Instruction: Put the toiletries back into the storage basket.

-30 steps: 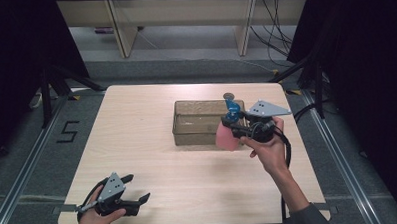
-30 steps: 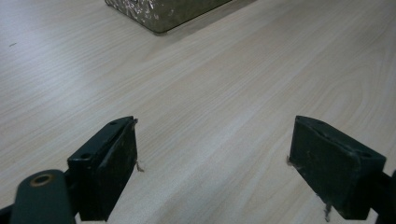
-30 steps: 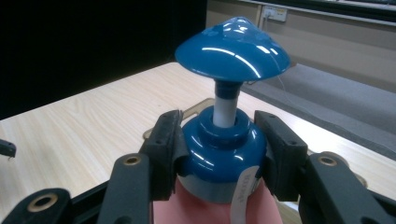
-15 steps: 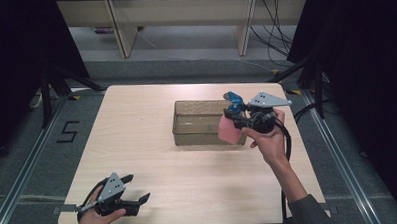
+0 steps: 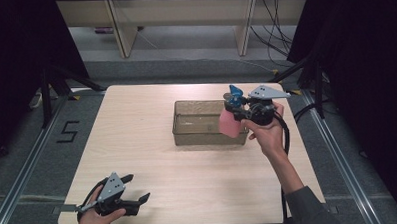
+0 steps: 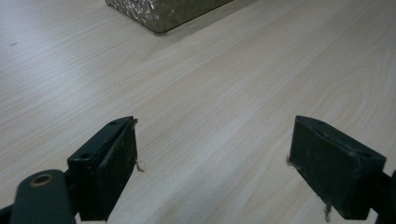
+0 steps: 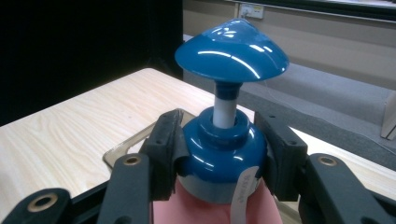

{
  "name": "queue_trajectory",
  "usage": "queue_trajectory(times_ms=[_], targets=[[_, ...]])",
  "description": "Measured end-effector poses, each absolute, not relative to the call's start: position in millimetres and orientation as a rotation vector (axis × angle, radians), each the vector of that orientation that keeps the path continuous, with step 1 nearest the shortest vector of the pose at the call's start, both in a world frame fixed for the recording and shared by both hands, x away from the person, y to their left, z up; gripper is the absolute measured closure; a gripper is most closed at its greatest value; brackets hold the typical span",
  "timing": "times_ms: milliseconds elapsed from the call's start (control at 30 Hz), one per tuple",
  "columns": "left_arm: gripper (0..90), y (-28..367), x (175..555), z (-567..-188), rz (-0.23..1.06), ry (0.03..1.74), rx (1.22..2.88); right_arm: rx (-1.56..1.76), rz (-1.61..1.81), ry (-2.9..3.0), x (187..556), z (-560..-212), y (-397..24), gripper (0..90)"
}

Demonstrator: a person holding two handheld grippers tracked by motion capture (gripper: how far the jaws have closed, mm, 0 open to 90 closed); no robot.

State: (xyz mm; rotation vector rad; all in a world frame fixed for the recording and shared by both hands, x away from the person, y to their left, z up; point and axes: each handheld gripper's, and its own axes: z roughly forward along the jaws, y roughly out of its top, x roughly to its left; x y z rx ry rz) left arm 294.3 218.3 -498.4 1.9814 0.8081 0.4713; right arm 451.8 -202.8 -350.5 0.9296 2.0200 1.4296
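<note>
We hold one pink pump bottle (image 5: 230, 124) in the right tongs (image 5: 236, 112), right of centre in the high view, at the right end of the one clear plastic bin (image 5: 187, 135). The pads clamp the glossy blue collar (image 7: 219, 151) under the pump head (image 7: 232, 46); that smooth plastic looks slippery, and the stem above it fragile, so the collar is the sound place to grip. The body seems stiff and, we judge, moderately heavy if full, though its fill level is unclear. The left tongs (image 5: 136, 190), lower left, rest open and empty on the worktop (image 5: 137, 134).
</note>
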Motion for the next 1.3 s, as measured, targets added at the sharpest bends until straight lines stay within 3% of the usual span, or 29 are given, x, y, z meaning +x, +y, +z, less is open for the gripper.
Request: queue_trajectory(times_ms=[1300], targets=[[14.8, 218, 294, -498, 0.477, 0.812, 1.974, 1.077, 1.312, 2.003, 501, -375, -204, 53.6]])
